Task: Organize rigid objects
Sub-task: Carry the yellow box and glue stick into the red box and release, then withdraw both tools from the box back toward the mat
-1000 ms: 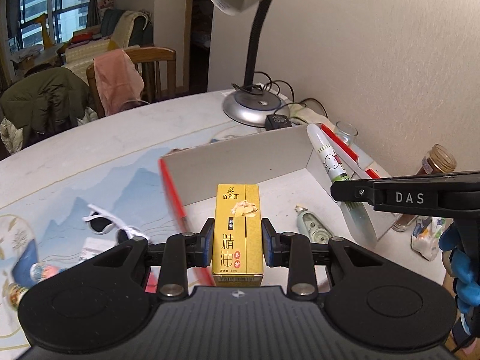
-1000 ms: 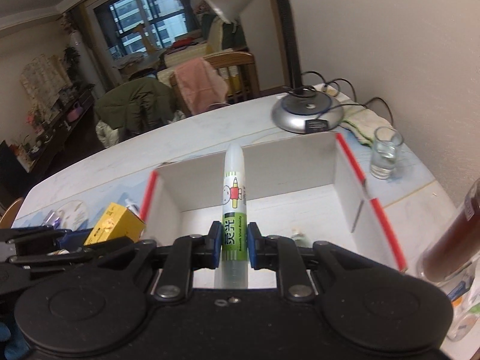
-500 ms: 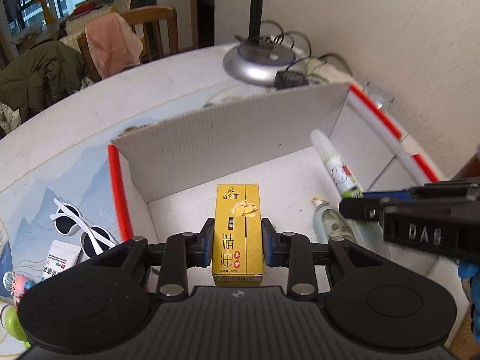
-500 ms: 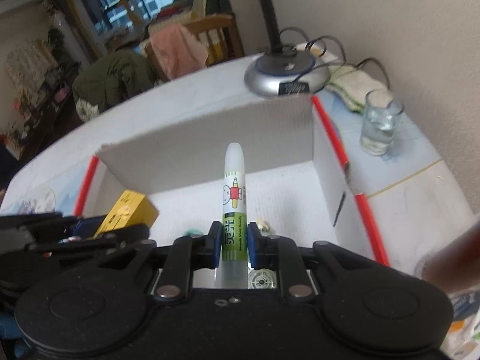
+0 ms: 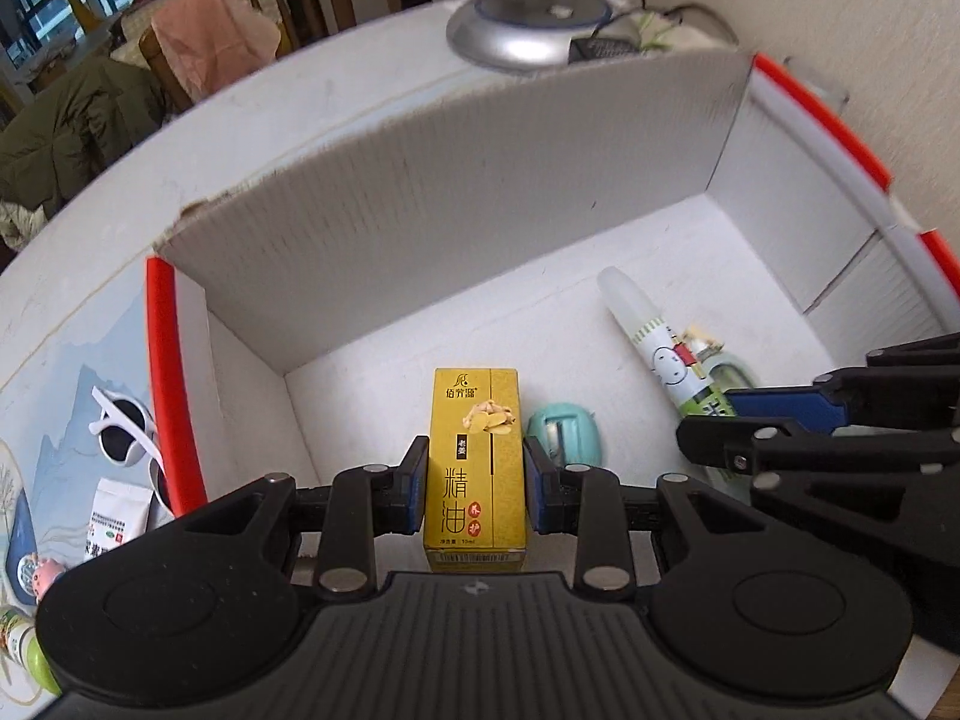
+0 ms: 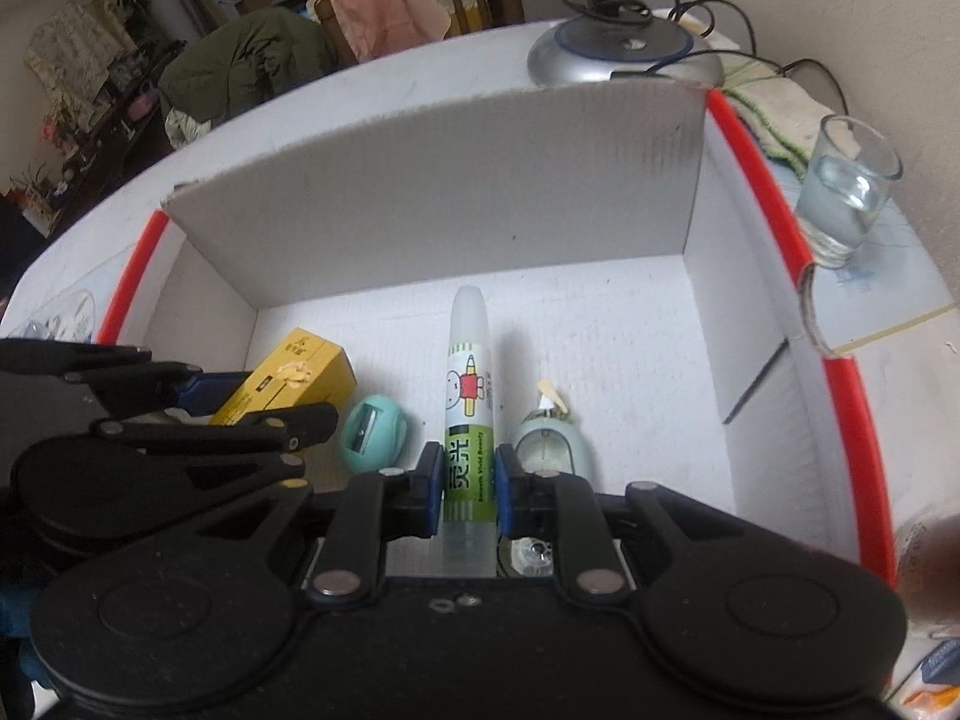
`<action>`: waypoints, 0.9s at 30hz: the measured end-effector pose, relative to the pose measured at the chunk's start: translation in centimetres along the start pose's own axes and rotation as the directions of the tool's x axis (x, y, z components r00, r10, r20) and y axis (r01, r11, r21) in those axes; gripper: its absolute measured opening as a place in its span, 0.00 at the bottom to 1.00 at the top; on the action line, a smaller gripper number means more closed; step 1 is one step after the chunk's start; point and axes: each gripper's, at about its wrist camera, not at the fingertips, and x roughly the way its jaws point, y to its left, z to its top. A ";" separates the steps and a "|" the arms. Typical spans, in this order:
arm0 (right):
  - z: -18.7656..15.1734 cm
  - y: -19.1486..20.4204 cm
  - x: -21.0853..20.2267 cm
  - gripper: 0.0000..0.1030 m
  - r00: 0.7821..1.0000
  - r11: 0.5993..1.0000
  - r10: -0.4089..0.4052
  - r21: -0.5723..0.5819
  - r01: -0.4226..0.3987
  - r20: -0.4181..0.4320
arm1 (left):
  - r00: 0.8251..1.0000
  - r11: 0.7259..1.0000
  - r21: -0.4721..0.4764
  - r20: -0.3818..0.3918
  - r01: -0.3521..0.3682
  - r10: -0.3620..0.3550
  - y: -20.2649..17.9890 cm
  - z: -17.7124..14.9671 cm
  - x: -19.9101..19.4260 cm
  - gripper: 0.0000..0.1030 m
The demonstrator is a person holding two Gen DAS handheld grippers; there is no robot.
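My left gripper (image 5: 475, 487) is shut on a yellow oil carton (image 5: 475, 450), held inside the white box (image 5: 456, 228) low over its floor. My right gripper (image 6: 469, 491) is shut on a white glue stick with a green label (image 6: 469, 396), which points toward the box's far wall. In the left wrist view the glue stick (image 5: 654, 348) and right gripper (image 5: 774, 420) show at the right. In the right wrist view the carton (image 6: 288, 378) and left gripper (image 6: 198, 402) show at the left. A teal sharpener (image 6: 372, 432) and a pale green round item (image 6: 549, 444) lie on the box floor.
The box has red-edged side walls (image 6: 774, 204). A grey lamp base (image 5: 522, 36) with cables stands behind it. A glass of water (image 6: 849, 192) sits to the right on the table. White sunglasses (image 5: 129, 432) and a small packet (image 5: 117, 516) lie left of the box.
Both grippers have sunk and tipped downward into the box, each keeping its item. The box floor and the items on it now fill the views.
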 end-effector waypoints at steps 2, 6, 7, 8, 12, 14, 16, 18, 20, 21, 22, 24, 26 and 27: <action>0.1 0.1 0.0 0.16 1.000 1.000 0.005 -0.008 -0.006 -0.007 | 0.999 1.000 0.010 -0.038 0.010 -0.009 -0.1 0.1 0.5 0.30; 0.3 0.3 0.3 0.16 0.999 1.000 -0.006 -0.020 0.005 -0.042 | 0.997 1.000 0.009 -0.081 0.003 -0.002 -0.2 0.2 1.1 0.30; 0.3 0.4 0.4 0.16 0.999 1.000 -0.010 -0.024 0.009 -0.051 | 0.996 1.000 0.008 -0.091 0.006 -0.005 -0.2 0.2 1.2 0.30; 0.3 0.4 0.4 0.16 0.998 1.000 -0.011 -0.027 0.010 -0.055 | 0.996 1.000 0.009 -0.094 0.008 -0.007 -0.2 0.3 1.2 0.30; 0.4 0.5 0.4 0.16 0.998 0.999 -0.011 -0.035 0.008 -0.069 | 0.995 1.000 0.000 -0.100 0.014 -0.014 0.0 0.3 1.2 0.30; 0.3 0.5 0.2 0.16 0.998 0.999 -0.008 -0.041 0.005 -0.068 | 0.996 1.000 -0.010 -0.086 0.018 -0.019 0.1 0.3 0.9 0.30; 0.3 0.2 0.1 0.16 0.998 1.000 -0.005 -0.029 0.004 -0.066 | 0.996 0.999 -0.020 -0.080 0.025 -0.027 0.2 0.4 0.7 0.30; 0.2 0.0 -0.3 0.17 0.998 1.000 -0.003 -0.021 0.002 -0.062 | 0.997 0.999 -0.028 -0.068 0.032 -0.034 0.3 0.3 0.2 0.30; 0.2 0.0 -0.7 0.17 0.999 1.000 -0.007 -0.023 0.006 -0.051 | 0.998 0.999 -0.038 -0.053 0.038 -0.040 0.4 0.3 -0.3 0.30; 0.1 0.0 -0.9 0.17 0.999 1.000 -0.007 -0.025 0.006 -0.046 | 0.998 0.998 -0.041 -0.047 0.042 -0.043 0.5 0.2 -0.6 0.30; 0.0 0.0 -1.2 0.17 0.999 1.000 -0.006 -0.027 0.005 -0.039 | 0.998 0.998 -0.044 -0.041 0.046 -0.048 0.4 0.1 -0.9 0.30; -0.1 0.0 -1.7 0.18 1.000 1.000 -0.002 -0.028 0.001 -0.029 | 0.998 0.997 -0.053 -0.023 0.054 -0.055 0.5 -0.1 -1.6 0.30; -0.3 0.0 -2.5 0.18 1.000 1.000 -0.001 -0.027 0.001 -0.011 | 0.997 0.996 -0.062 -0.001 0.071 -0.071 0.7 -0.3 -2.4 0.30; -0.3 0.0 -2.7 0.18 1.000 1.000 -0.001 -0.026 0.000 -0.005 | 0.997 0.995 -0.066 0.009 0.075 -0.075 0.7 -0.4 -2.8 0.30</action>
